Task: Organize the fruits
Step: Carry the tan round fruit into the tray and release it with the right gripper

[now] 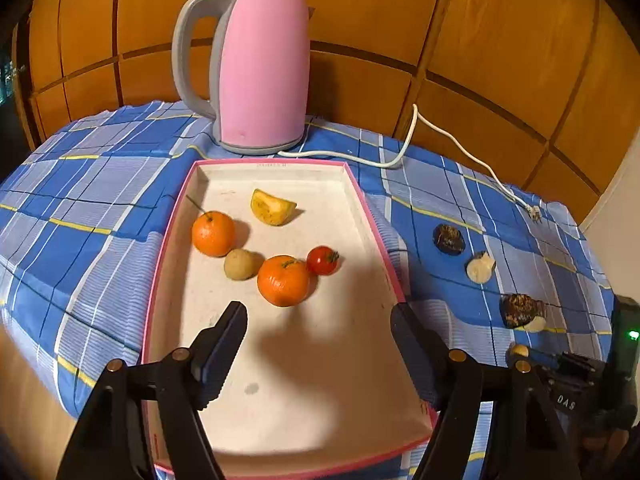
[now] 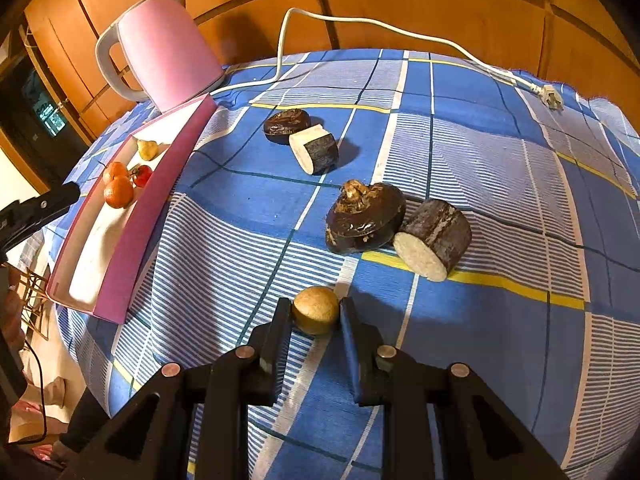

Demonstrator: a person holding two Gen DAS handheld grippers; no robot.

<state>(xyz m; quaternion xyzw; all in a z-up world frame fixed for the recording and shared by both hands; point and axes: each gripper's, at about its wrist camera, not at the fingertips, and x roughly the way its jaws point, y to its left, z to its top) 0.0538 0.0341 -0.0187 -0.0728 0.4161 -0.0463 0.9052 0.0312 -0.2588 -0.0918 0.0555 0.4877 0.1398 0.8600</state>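
Note:
A white tray with a pink rim (image 1: pixel 372 216) lies on the checked cloth. It holds two oranges (image 1: pixel 213 233) (image 1: pixel 283 280), a cherry tomato (image 1: pixel 322 260), a small tan fruit (image 1: pixel 240 265) and a yellow wedge (image 1: pixel 272 207). My left gripper (image 1: pixel 318 310) hangs open over the tray's near half, with nothing between its fingers. My right gripper (image 2: pixel 315 305) is shut on a small round tan fruit (image 2: pixel 316 312) low over the cloth, right of the tray (image 2: pixel 160 168). That fruit (image 1: pixel 519 350) also shows in the left wrist view.
A pink kettle (image 1: pixel 260 72) stands behind the tray, and its white cord (image 2: pixel 400 28) trails across the cloth's far side. Several dark brown pieces, some with white cut faces (image 2: pixel 364 216) (image 2: pixel 434 238) (image 2: pixel 314 148) (image 2: pixel 286 125), lie right of the tray. Wooden panels close off the back.

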